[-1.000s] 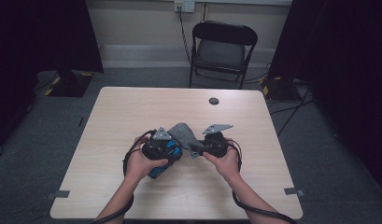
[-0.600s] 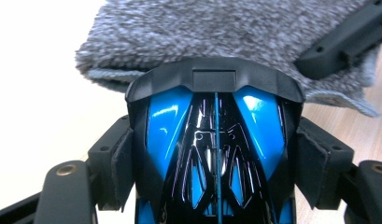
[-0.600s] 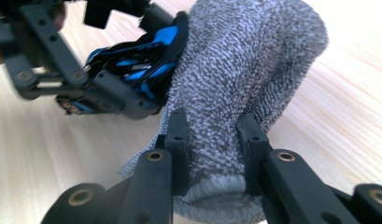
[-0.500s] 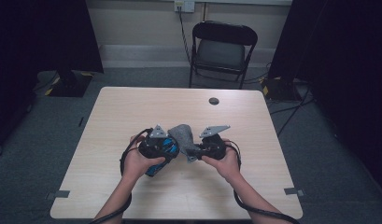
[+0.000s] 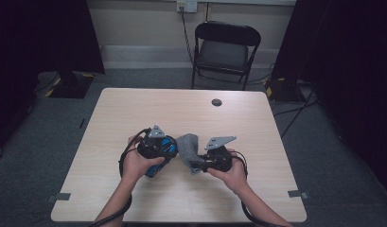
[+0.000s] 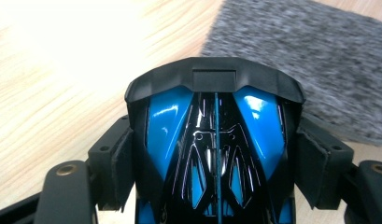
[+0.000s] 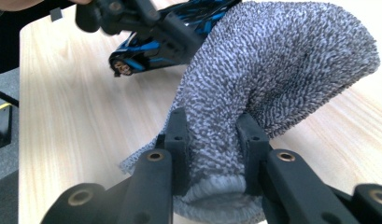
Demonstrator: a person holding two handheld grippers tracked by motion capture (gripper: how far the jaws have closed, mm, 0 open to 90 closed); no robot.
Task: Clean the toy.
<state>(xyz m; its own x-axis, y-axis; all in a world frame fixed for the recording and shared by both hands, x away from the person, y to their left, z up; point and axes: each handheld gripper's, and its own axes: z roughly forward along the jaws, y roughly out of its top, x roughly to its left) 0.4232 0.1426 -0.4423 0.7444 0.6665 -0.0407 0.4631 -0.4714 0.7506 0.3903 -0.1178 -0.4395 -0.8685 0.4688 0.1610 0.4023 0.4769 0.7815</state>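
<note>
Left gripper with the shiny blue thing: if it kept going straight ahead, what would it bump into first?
Probably the grey cloth. The left gripper is shut on the blue and black object, and the cloth lies just beyond that object's front edge, slightly to one side. Depth is hard to judge.

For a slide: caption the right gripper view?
Right gripper pinches a grey knit sock above the table.

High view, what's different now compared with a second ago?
Little changed. The right gripper, shut on the grey sock, edged slightly left toward the left gripper. The left gripper still clamps the blue and black object; both hands stay over the table.
</note>
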